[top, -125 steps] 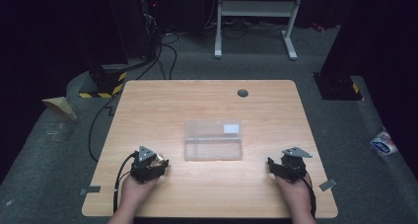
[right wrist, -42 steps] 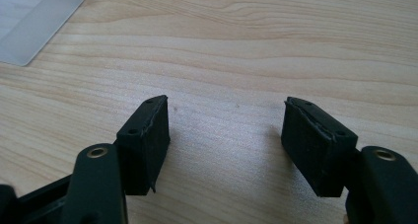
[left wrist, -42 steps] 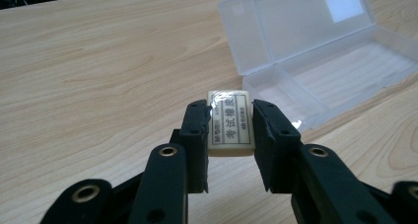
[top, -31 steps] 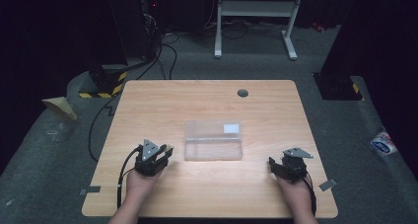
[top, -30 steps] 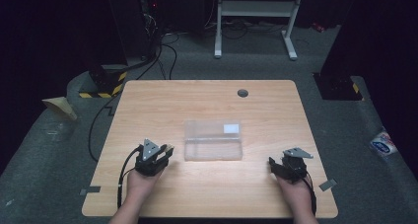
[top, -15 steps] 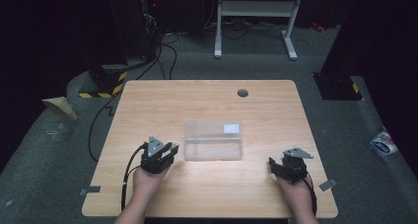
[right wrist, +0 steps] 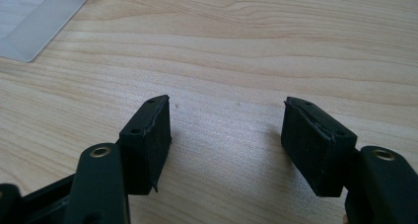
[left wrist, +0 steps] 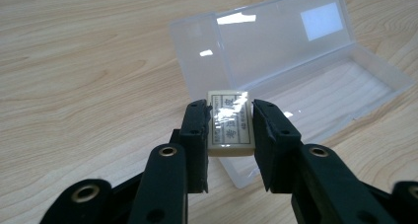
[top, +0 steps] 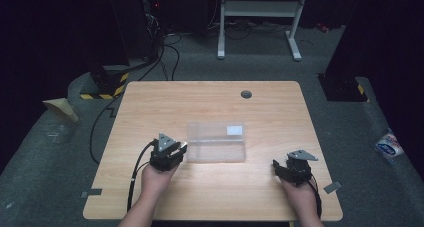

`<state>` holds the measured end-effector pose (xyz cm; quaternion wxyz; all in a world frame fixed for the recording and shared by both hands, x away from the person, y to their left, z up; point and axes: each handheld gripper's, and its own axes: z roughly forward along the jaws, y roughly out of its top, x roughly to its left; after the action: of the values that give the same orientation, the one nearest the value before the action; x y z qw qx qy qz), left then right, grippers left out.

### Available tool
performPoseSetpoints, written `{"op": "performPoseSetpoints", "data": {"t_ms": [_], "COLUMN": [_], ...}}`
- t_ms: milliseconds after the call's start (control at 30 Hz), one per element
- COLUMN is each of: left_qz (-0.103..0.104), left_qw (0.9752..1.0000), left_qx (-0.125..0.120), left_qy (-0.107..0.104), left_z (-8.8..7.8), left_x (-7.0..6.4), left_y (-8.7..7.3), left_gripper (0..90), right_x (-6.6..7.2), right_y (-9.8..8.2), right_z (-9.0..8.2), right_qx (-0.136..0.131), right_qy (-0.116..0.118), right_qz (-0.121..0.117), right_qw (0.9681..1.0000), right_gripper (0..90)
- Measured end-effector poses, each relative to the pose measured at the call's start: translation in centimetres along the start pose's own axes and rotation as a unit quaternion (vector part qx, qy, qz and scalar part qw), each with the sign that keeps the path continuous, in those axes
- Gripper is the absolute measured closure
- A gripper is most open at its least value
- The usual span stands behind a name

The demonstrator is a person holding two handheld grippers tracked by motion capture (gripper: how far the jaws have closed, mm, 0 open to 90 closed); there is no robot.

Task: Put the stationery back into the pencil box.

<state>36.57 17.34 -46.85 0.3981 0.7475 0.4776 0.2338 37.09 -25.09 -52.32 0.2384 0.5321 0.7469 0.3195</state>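
Cream eraser clamped in the left hand-held gripper, just over the clear case's near-left corner.
Case lies open mid-desk; right hand-held gripper rests near the front-right edge, jaws apart, empty.

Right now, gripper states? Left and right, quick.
Left gripper: shut on the eraser, beside the open clear case.
Right gripper: open, nothing between the jaws, over bare table.

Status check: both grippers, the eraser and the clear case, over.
Left gripper shut on eraser, at open clear case. Right gripper open, holding nothing, over bare table. Path unobstructed.
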Motion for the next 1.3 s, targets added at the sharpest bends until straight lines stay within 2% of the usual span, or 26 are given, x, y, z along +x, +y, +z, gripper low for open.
{"op": "performPoseSetpoints", "data": {"t_ms": [400, 600, 867, 1067, 1300], "left_qz": [-0.020, -0.016, -0.011, -0.011, -0.015], "left_qw": [0.9998, 0.9998, 0.9998, 0.9994, 0.9992], "left_qx": [0.002, 0.004, 0.018, 0.031, 0.034], "left_qy": [-0.003, -0.007, -0.006, 0.009, 0.016], "left_z": [1.4, 1.9, 3.2, 3.9, 4.5], "left_x": [-0.4, -1.2, -1.9, -2.0, -1.8], "left_y": [0.2, 0.3, 0.0, 0.0, -0.1], "left_gripper": [67.8, 67.8, 67.8, 67.8, 67.8], "right_x": [0.0, 0.0, 0.0, 0.0, 0.0], "right_y": [0.0, 0.1, 0.1, 0.1, 0.1], "right_z": [0.0, 0.1, 0.1, 0.1, 0.1], "right_qx": [-0.001, -0.001, 0.000, 0.000, 0.000], "right_qy": [-0.001, 0.001, 0.002, 0.002, 0.002], "right_qz": [-0.002, -0.006, -0.005, -0.005, -0.005], "right_qw": [1.0000, 1.0000, 1.0000, 1.0000, 1.0000], "right_gripper": [36.1, 36.1, 36.1, 36.1, 36.1]}}
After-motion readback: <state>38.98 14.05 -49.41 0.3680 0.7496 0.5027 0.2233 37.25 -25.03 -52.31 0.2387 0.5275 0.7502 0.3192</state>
